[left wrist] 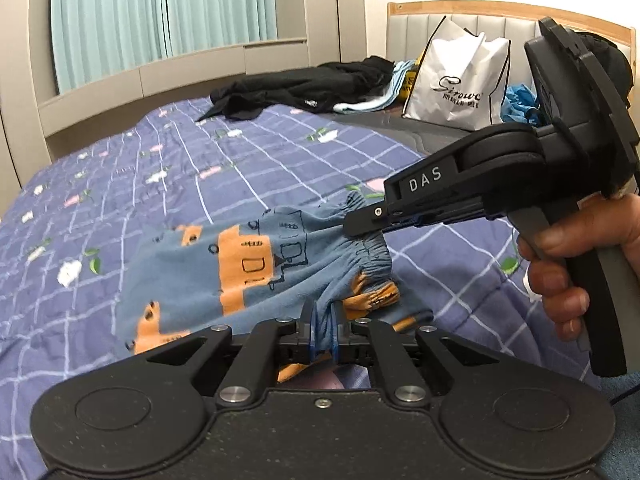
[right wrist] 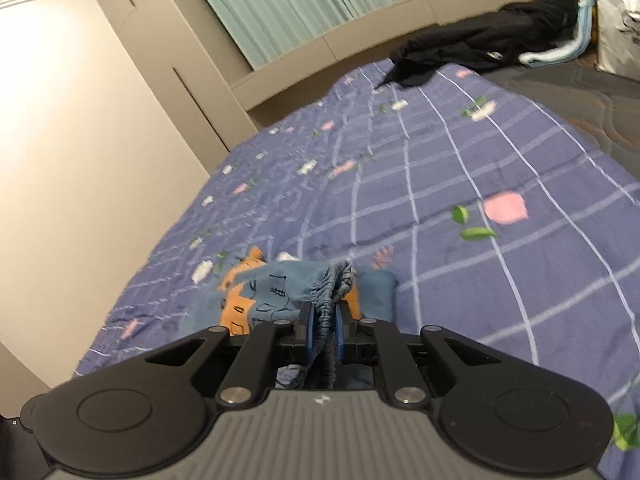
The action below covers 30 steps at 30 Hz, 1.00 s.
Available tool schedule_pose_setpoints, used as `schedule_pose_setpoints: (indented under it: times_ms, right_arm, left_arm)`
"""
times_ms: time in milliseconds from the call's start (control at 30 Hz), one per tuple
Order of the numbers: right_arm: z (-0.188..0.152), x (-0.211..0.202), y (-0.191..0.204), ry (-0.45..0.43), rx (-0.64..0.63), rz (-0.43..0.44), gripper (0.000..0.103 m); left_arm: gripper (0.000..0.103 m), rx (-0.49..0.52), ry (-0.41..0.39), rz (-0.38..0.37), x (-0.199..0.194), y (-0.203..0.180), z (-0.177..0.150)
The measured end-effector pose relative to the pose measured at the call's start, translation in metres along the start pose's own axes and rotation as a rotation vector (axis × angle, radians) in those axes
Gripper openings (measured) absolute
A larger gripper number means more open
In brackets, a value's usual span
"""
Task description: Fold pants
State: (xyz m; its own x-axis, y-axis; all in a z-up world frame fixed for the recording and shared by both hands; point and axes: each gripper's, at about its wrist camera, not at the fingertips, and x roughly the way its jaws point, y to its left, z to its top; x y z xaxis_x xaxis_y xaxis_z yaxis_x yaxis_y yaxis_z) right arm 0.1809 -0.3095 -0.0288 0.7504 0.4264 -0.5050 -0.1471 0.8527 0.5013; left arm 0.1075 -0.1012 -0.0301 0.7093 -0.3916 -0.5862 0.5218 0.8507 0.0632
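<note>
Both grippers, left (left wrist: 324, 334) and right (right wrist: 323, 330), clamp the pants (left wrist: 224, 268) waistband; lift evenly, keep it taut above the bed (left wrist: 120, 184).

My read: home bedroom. Bed (left wrist: 248, 152) with purple checked floral cover fills frame centre; padded headboard (left wrist: 500, 28) upper right; teal curtains (left wrist: 120, 20) upper left; dark clothes (left wrist: 304, 88) and white shopping bag (left wrist: 456, 84) dumped behind; beige wardrobe (right wrist: 132, 92) at left.

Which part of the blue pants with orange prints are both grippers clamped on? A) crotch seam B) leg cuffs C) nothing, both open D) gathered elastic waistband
D: the left gripper and right gripper each pinch the gathered waistband of the blue pants with orange prints.
</note>
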Motion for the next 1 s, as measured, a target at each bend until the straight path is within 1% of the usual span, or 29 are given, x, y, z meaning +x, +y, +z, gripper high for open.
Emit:
schedule_pose_setpoints:
  times_ms: [67, 100, 133, 167, 200, 233, 267, 300, 333, 367, 400, 433, 467, 500, 600, 700, 800, 867, 900, 1000]
  right_arm:
    - [-0.005, 0.003, -0.004, 0.009, 0.010, -0.012, 0.012]
    - [-0.006, 0.004, -0.006, 0.010, 0.010, -0.016, 0.013]
    - [-0.008, 0.005, -0.006, 0.011, 0.009, -0.022, 0.014]
    - [-0.010, 0.005, -0.005, 0.011, 0.006, -0.027, 0.018]
    - [-0.011, 0.005, -0.004, 0.009, -0.001, -0.034, 0.023]
    - [-0.012, 0.005, -0.002, 0.007, -0.008, -0.044, 0.025]
    - [-0.013, 0.004, -0.001, 0.004, -0.018, -0.053, 0.028]
    - [-0.013, 0.004, 0.001, -0.002, -0.031, -0.062, 0.031]
    - [-0.014, 0.003, 0.004, -0.010, -0.047, -0.074, 0.044]
    - [-0.015, 0.001, 0.004, -0.017, -0.061, -0.083, 0.065]
    - [-0.017, 0.000, 0.006, -0.029, -0.077, -0.098, 0.079]
    - [-0.018, -0.002, 0.008, -0.041, -0.092, -0.111, 0.081]
    - [-0.018, -0.003, 0.011, -0.052, -0.113, -0.124, 0.084]
    - [-0.019, -0.003, 0.013, -0.059, -0.137, -0.141, 0.089]
    - [-0.022, -0.002, 0.023, -0.078, -0.199, -0.189, 0.100]
    - [-0.024, 0.002, 0.032, -0.083, -0.245, -0.213, 0.103]
    - [-0.027, 0.009, 0.040, -0.074, -0.295, -0.252, 0.103]
    - [-0.031, 0.013, 0.042, -0.063, -0.321, -0.279, 0.103]
    - [-0.034, 0.015, 0.043, -0.057, -0.331, -0.290, 0.103]
    - [-0.044, 0.015, 0.040, -0.049, -0.344, -0.300, 0.103]
  left_arm:
    - [0.014, -0.017, 0.005, -0.013, 0.000, 0.002, -0.003]
    - [0.019, -0.029, 0.000, -0.017, -0.001, 0.004, -0.003]
    - [0.029, -0.043, -0.008, -0.020, -0.004, 0.007, -0.004]
    - [0.035, -0.054, -0.014, -0.026, -0.007, 0.008, -0.003]
    - [0.047, -0.071, -0.028, -0.030, -0.011, 0.011, -0.003]
    - [0.058, -0.086, -0.042, -0.029, -0.014, 0.015, -0.003]
    - [0.064, -0.108, -0.059, -0.020, -0.018, 0.018, -0.003]
    - [0.072, -0.127, -0.070, -0.009, -0.021, 0.022, -0.004]
    - [0.077, -0.150, -0.079, 0.006, -0.024, 0.026, -0.004]
    - [0.079, -0.173, -0.086, 0.022, -0.026, 0.030, -0.003]
    - [0.083, -0.201, -0.092, 0.043, -0.027, 0.036, -0.003]
    - [0.090, -0.227, -0.097, 0.064, -0.028, 0.042, -0.003]
    - [0.093, -0.256, -0.100, 0.091, -0.027, 0.048, -0.003]
    - [0.098, -0.288, -0.099, 0.122, -0.026, 0.054, -0.002]
    - [0.102, -0.378, -0.091, 0.196, -0.020, 0.074, 0.001]
    - [0.102, -0.433, -0.064, 0.253, -0.011, 0.089, -0.002]
    - [0.102, -0.450, 0.007, 0.306, 0.000, 0.099, -0.010]
    - [0.102, -0.464, 0.058, 0.321, 0.005, 0.103, -0.022]
    - [0.102, -0.475, 0.070, 0.322, 0.005, 0.104, -0.027]
    - [0.102, -0.533, 0.067, 0.303, 0.001, 0.109, -0.044]
